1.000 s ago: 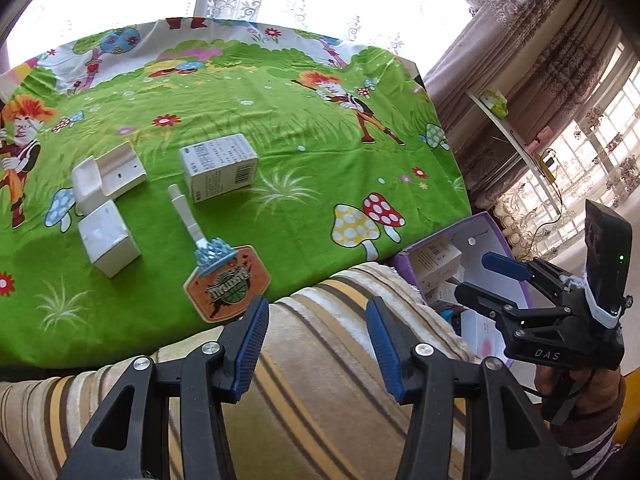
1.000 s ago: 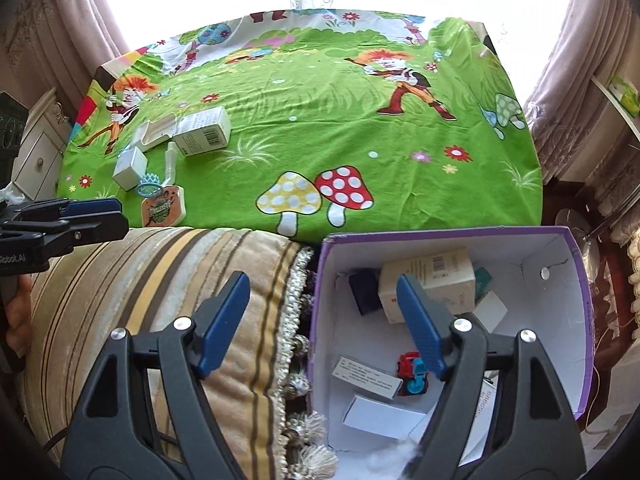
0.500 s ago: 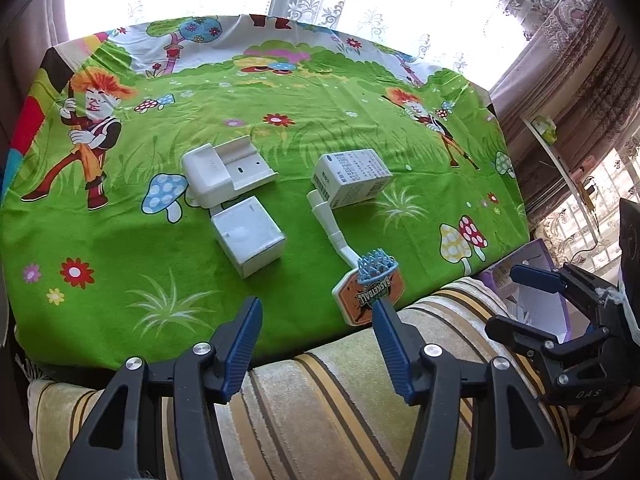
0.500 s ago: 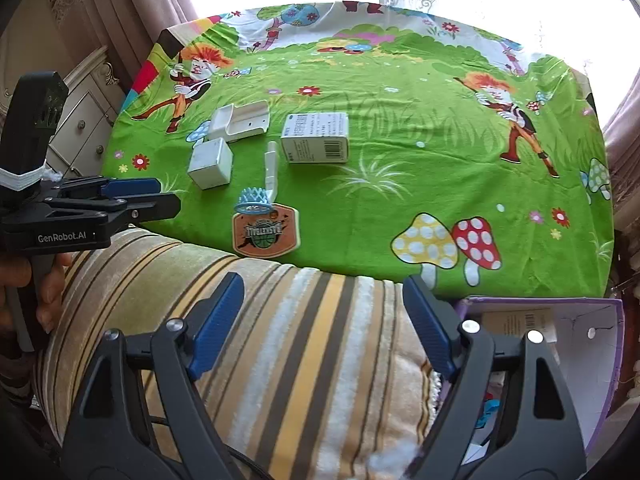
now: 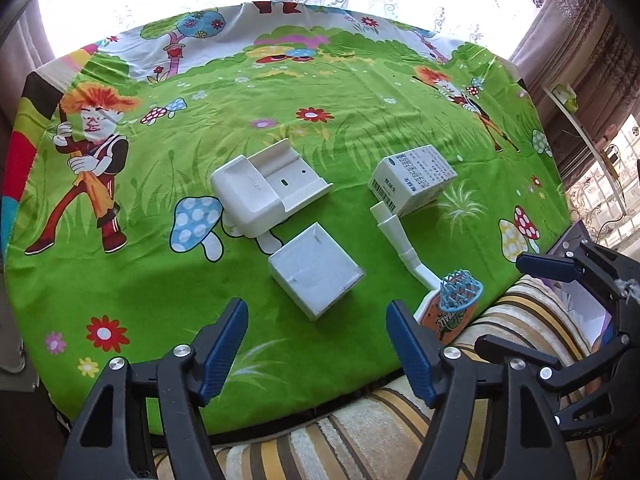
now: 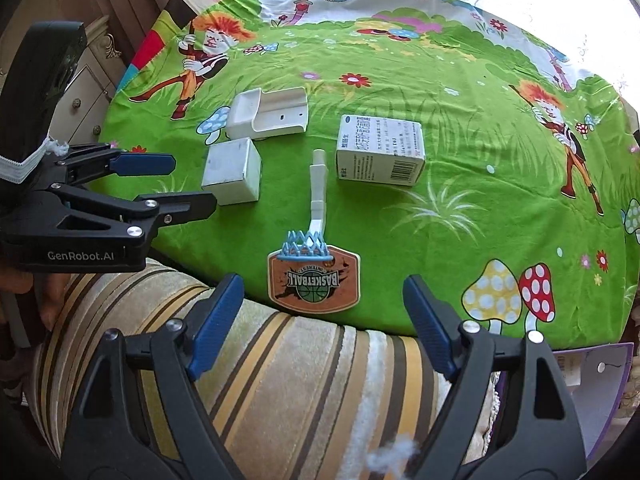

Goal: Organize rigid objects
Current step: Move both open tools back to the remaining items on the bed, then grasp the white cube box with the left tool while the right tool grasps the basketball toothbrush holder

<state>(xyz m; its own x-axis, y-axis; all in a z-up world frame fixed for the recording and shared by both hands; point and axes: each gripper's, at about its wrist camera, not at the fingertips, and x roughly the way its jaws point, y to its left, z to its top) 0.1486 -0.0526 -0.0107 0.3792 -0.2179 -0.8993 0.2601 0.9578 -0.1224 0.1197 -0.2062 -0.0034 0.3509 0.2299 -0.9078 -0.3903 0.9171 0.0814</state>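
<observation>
The left gripper [image 5: 316, 340] was opening, nothing between its blue pads, over the near edge of the green tablecloth [image 5: 132, 276]. The right gripper [image 6: 320, 320] stood wide and empty over a striped cushion [image 6: 288, 384]. Just beyond it lay the toy basketball hoop [image 6: 314, 276]; left of its white stem sat a small white box [image 6: 232, 172] and a white holder [image 6: 268, 116], right of it a printed carton [image 6: 380, 152]. Only the right view showed the hoop's whole backboard and a purple-edged box [image 6: 600, 392].
</observation>
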